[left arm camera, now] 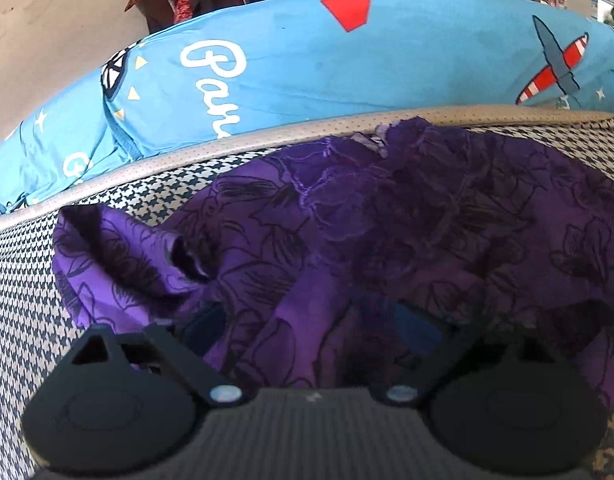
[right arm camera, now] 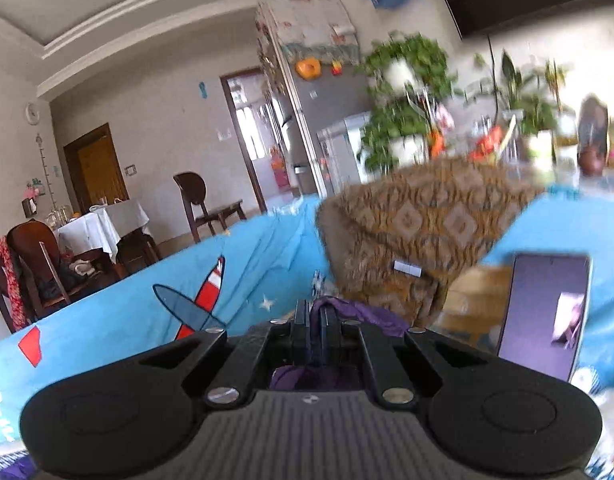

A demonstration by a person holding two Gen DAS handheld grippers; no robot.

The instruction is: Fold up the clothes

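1. A purple floral garment [left arm camera: 387,216] is lying crumpled on a houndstooth-patterned cushion [left arm camera: 23,280], which is edged by a grey perforated trim [left arm camera: 155,164].
2. The left gripper [left arm camera: 311,340] is pointing down into the garment; cloth is covering its fingers, so I cannot tell how its jaws are standing.
3. The right gripper [right arm camera: 315,328] is pointing almost level across the room, its jaws pinching a fold of the purple garment [right arm camera: 347,312] tightly between them.
4. A blue quilt [left arm camera: 307,68] printed with aeroplanes is sitting just behind the cushion.
5. In the right wrist view, a brown patterned cloth [right arm camera: 419,224] is draping over the quilt, and a phone [right arm camera: 543,312] is standing upright beside it.
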